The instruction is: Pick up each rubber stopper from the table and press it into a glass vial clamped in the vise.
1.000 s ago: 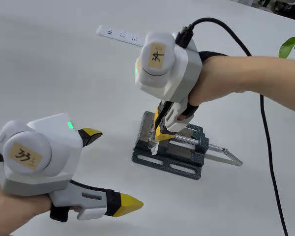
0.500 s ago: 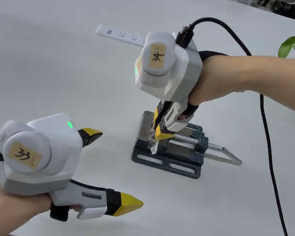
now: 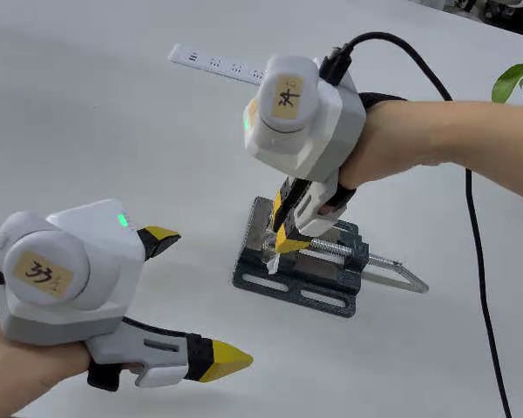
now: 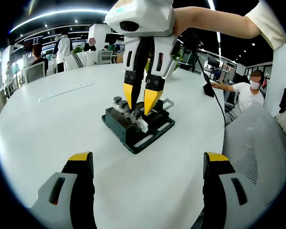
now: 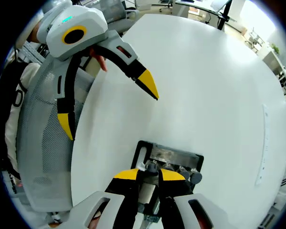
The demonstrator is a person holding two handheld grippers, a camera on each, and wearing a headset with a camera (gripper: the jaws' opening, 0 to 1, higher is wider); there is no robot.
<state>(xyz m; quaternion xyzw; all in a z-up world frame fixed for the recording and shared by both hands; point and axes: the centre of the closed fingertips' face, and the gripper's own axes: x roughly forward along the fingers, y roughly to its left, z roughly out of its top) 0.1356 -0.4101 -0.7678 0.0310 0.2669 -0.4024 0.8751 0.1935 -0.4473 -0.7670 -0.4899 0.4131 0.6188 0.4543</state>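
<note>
A dark green vise (image 3: 331, 294) (image 4: 150, 134) (image 5: 174, 155) stands on the white table and clamps a row of glass vials (image 4: 142, 125) with grey rubber stoppers (image 4: 117, 100) (image 5: 182, 172) on top. My right gripper (image 3: 281, 246) (image 4: 140, 105) (image 5: 151, 176) points straight down over the row. Its yellow tips are closed to a narrow gap around a stopper (image 5: 152, 167) that sits on one vial. My left gripper (image 3: 197, 296) (image 4: 147, 163) (image 5: 109, 110) hovers wide open near the table's front left, apart from the vise, with nothing between its jaws.
A white power strip (image 3: 216, 63) (image 4: 66, 90) lies at the far side. A black cable (image 3: 472, 226) trails from the right gripper across the table's right side. The vise handle (image 3: 399, 276) sticks out to the right. A mesh chair (image 4: 257, 152) stands beside the table.
The right gripper's body has tilted and lifted slightly up and to the right, while its tips stay over the vials. The left gripper has barely moved.
</note>
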